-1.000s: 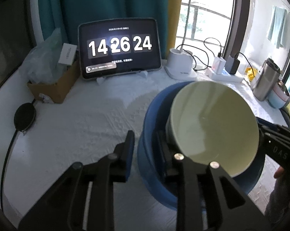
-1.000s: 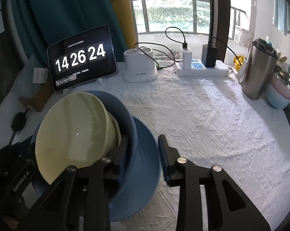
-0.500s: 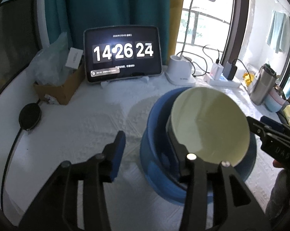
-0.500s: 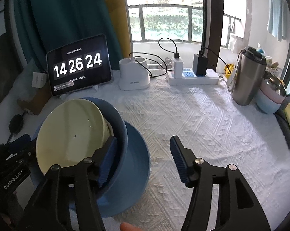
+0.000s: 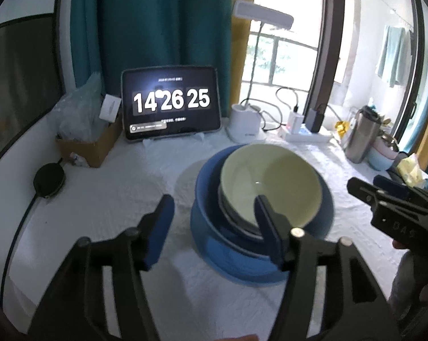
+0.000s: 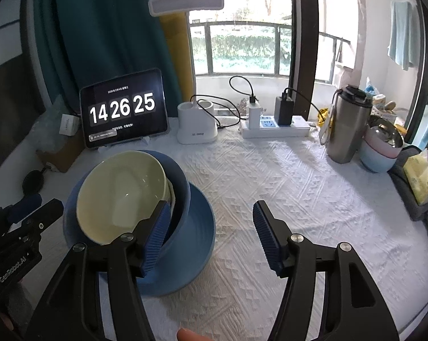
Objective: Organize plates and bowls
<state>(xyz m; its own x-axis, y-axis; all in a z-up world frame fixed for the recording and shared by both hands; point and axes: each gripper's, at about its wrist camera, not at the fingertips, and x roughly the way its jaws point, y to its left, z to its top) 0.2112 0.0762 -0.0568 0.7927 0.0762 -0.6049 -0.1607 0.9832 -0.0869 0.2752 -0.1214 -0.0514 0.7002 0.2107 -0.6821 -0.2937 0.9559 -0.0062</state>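
Note:
A pale green bowl [image 5: 270, 184] [image 6: 120, 196] sits nested in a blue bowl [image 5: 208, 187] [image 6: 182, 187], which rests in a wider blue dish [image 5: 228, 255] [image 6: 196, 241] on the white tablecloth. My left gripper [image 5: 212, 207] hovers above the stack's left side. Its jaws are opening and no pad touches the dishes; its right finger only overlaps the stack in the picture. My right gripper [image 6: 211, 213] stands open above the stack's right side, holding nothing. Each gripper shows in the other's view: the right gripper [image 5: 384, 196], the left gripper [image 6: 23, 210].
At the back stand a tablet clock [image 6: 123, 108], a white lamp base [image 6: 196, 128] and a power strip [image 6: 273, 128]. A steel flask [image 6: 347, 125], pastel bowls [image 6: 381, 147] and a yellow pack [image 6: 421, 176] crowd the right. A cardboard box [image 5: 86, 145] and a black disc [image 5: 49, 180] sit left.
Both grippers let go of the blue rim, opened wide and drew back and upward. The nested stack stays where it was on the cloth.

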